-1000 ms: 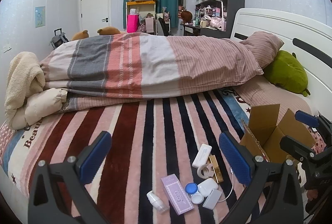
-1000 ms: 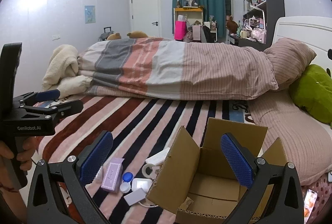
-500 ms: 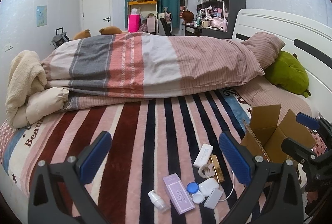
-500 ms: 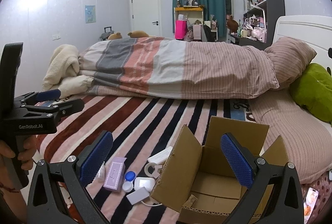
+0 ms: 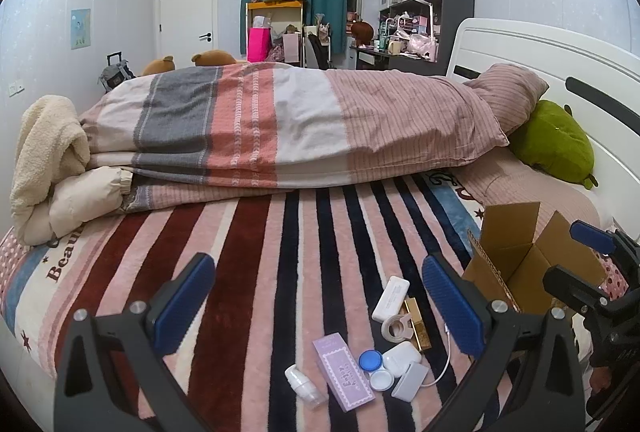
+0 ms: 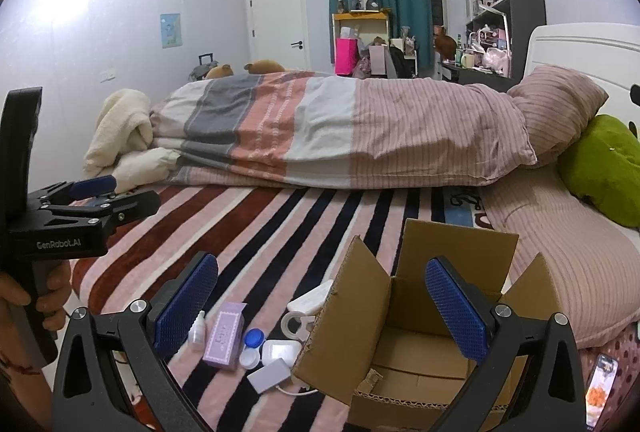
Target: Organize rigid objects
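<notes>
Small rigid objects lie on the striped blanket: a purple box [image 5: 343, 372] [image 6: 224, 335], a small white bottle [image 5: 303, 387] [image 6: 197, 330], a blue and white lens case [image 5: 375, 369] [image 6: 251, 347], a white earbud case [image 5: 401, 353] [image 6: 281, 350], a grey adapter with a cable [image 5: 409, 381] [image 6: 269, 374], a tape roll [image 5: 394, 326] [image 6: 295, 324], a long white case [image 5: 391, 293] and a gold bar [image 5: 416, 324]. An open cardboard box [image 5: 516, 260] [image 6: 424, 336] stands right of them. My left gripper [image 5: 320, 308] is open above the blanket. My right gripper [image 6: 322, 308] is open over the box's left flap.
A folded striped duvet [image 5: 304, 128] spans the bed behind. A cream fleece bundle [image 5: 48, 160] lies at the left. A green plush [image 5: 556, 144] and a pillow [image 5: 508, 92] rest by the white headboard. A phone [image 6: 600, 388] shows at the lower right.
Both grippers have drifted slightly; the objects and box sit a little higher and further right in view. Both stay open and empty.
</notes>
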Action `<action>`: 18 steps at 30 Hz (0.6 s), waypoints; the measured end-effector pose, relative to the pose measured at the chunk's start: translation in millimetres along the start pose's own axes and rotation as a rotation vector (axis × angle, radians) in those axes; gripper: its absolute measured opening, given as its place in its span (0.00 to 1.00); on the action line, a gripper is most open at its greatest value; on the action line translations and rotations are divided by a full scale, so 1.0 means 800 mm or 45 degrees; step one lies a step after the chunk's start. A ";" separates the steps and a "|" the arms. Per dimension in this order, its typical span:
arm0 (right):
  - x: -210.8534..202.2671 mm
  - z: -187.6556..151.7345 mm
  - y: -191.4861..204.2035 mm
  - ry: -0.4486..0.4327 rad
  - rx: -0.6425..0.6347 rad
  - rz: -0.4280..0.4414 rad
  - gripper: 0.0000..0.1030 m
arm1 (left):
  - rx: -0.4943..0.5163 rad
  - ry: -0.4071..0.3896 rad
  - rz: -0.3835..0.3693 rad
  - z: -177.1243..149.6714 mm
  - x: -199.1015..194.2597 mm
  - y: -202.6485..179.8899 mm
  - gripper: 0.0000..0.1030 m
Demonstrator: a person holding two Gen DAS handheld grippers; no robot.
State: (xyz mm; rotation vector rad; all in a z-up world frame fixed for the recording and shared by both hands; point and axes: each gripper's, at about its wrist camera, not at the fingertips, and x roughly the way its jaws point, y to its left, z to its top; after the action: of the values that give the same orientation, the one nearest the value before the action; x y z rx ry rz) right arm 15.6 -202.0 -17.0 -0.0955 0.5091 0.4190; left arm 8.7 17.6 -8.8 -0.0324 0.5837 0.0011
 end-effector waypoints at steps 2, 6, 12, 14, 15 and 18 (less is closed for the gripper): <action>0.000 0.000 0.000 -0.001 0.002 0.000 1.00 | -0.001 -0.001 0.000 0.000 0.000 0.000 1.00; -0.003 -0.002 -0.001 -0.006 0.006 -0.002 1.00 | -0.004 -0.001 0.001 0.000 0.000 0.000 1.00; -0.004 -0.001 -0.005 -0.005 0.008 -0.012 1.00 | -0.003 -0.001 0.001 0.000 0.000 0.001 1.00; -0.005 -0.001 -0.005 -0.006 0.004 -0.010 1.00 | -0.005 -0.001 0.000 0.000 0.000 0.002 1.00; -0.005 -0.001 -0.004 -0.006 0.002 -0.012 1.00 | -0.004 0.000 0.000 0.000 0.000 0.001 1.00; -0.006 -0.001 -0.003 -0.008 -0.002 -0.014 1.00 | -0.003 -0.004 0.002 0.000 0.000 0.003 1.00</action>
State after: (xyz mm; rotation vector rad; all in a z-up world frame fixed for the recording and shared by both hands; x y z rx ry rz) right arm 12.7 -206.0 -15.2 -0.0983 0.5018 0.4085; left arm 8.2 19.9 -8.9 -0.0344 0.5809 0.0030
